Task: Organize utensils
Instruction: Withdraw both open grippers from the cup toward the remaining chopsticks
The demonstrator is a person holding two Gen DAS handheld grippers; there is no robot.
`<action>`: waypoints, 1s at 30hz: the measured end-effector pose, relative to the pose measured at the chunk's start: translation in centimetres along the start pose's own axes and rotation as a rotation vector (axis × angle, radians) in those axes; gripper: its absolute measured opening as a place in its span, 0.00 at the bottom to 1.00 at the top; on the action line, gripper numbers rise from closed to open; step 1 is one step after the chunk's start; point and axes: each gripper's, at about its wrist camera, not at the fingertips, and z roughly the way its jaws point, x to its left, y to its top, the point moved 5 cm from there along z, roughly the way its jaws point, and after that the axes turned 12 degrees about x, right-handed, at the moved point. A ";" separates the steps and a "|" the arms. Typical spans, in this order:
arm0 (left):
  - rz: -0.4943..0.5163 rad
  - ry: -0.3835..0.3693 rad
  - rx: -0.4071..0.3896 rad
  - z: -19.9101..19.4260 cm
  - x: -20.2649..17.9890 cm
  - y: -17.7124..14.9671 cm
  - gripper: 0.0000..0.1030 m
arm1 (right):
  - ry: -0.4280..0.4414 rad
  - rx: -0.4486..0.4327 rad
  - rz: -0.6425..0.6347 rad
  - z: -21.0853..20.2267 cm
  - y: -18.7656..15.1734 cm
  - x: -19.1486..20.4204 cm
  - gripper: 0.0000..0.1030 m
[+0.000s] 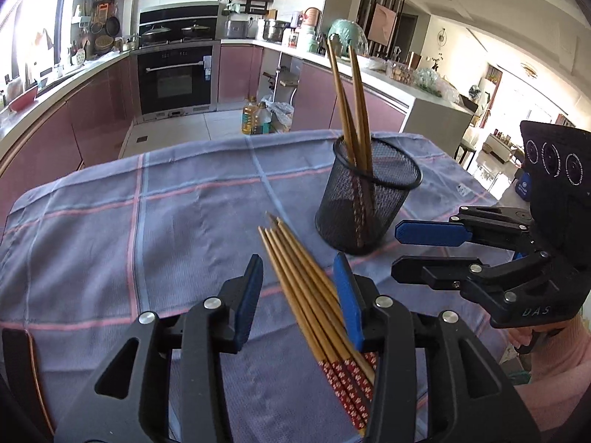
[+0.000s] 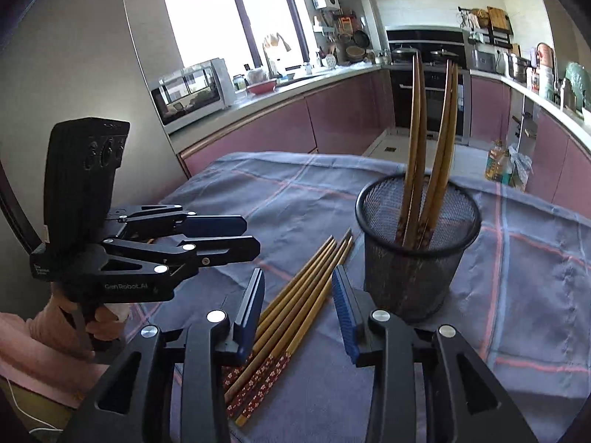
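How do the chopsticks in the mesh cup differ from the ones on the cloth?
The wooden chopsticks in the black mesh cup stand upright, patterned ends down. The bundle of wooden chopsticks on the blue checked cloth lies flat beside the cup and is larger. Both share red floral handles.

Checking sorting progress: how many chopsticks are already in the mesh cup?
4: two pairs standing tips-up in the mesh cup, one pair leaning left, the other right. None seem hidden.
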 end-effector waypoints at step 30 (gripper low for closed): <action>-0.008 0.064 0.136 5.0 -0.1 -4.2 0.37 | -0.159 0.128 0.039 5.5 -2.2 -0.7 0.32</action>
